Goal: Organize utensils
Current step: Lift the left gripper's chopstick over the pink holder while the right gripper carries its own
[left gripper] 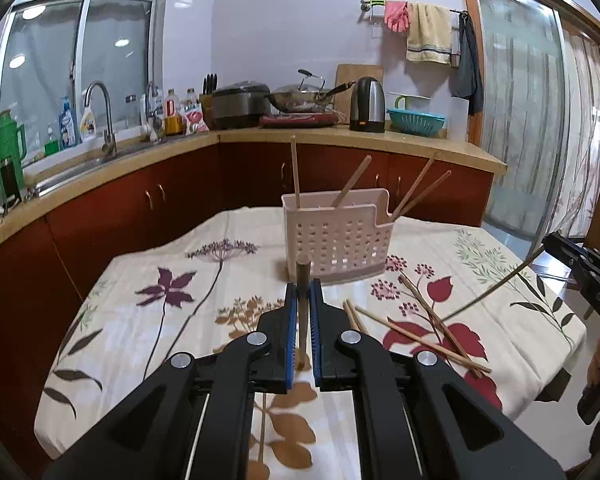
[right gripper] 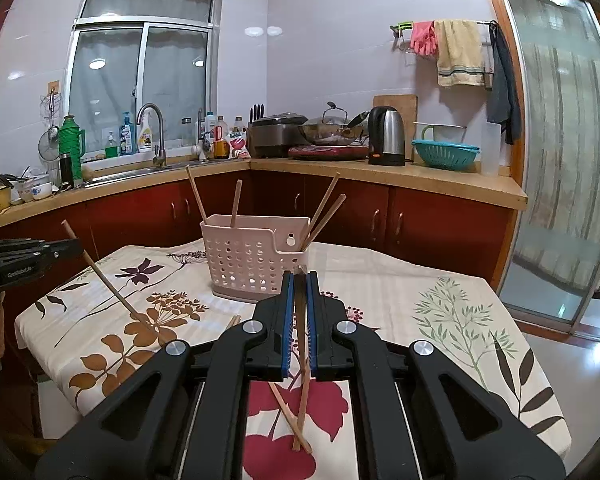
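Both hand-held grippers are gripping chopsticks above a table draped in a floral cloth (left gripper: 148, 320). The left gripper (left gripper: 304, 284) is clenching a single chopstick (left gripper: 302, 280) between its blue pads, the stick running lengthwise through the jaws and pointing toward the perforated pink utensil holder (left gripper: 336, 240), which is standing near the far middle of the table. The right gripper (right gripper: 299, 280) is likewise closing on another chopstick (right gripper: 305, 380), whose lower end is hanging close to the cloth.

Four chopsticks are already leaning in the holder: two in the far left compartment (left gripper: 295, 172) and two in the low right compartment (left gripper: 418, 192). A loose heap of chopsticks (left gripper: 432, 332) is still lying on the cloth to the near right of the holder.

Likely hazards, as judged from this arrangement:
- Either stick, being pinched along a narrow line, may be pivoting or sliding in the pads and could miss the opening.
- A stick tip striking the holder's rim could be tipping the light holder or dislodging the leaning sticks.
- The two grippers, converging on one container, could be colliding.
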A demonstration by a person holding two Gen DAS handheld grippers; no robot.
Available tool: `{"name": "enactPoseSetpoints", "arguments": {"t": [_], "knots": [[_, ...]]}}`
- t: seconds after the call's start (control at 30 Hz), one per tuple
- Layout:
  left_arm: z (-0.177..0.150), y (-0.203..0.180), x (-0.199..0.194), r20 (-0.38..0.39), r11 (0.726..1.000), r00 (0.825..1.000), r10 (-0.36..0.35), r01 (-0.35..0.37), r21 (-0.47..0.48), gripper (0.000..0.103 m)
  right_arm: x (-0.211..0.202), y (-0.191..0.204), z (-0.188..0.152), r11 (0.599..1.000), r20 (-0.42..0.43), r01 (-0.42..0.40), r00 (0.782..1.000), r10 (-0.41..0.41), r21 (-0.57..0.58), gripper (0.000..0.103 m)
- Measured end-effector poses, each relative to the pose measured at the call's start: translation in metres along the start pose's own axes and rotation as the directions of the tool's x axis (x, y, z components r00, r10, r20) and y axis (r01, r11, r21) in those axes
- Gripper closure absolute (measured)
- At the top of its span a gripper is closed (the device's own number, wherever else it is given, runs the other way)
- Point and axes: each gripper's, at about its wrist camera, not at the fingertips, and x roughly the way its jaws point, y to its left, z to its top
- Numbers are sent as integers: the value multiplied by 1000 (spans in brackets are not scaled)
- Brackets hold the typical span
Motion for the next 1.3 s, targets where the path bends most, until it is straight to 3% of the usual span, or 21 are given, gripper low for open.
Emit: {"name": "enactPoseSetpoints", "arguments": {"t": [0.57,0.8,1.3], "knots": [[26,-3,20,72,1000,997,-19,18,5,96,24,-2,19,1000,24,-14,1000,14,5,97],[46,-2,17,112,999,993,-38,38,0,96,23,-4,42,999,71,-37,997,36,19,96],[120,-7,7,299,998,952,-61,53,34,96,31,-8,120,997,259,-72,963,74,-19,97]]}}
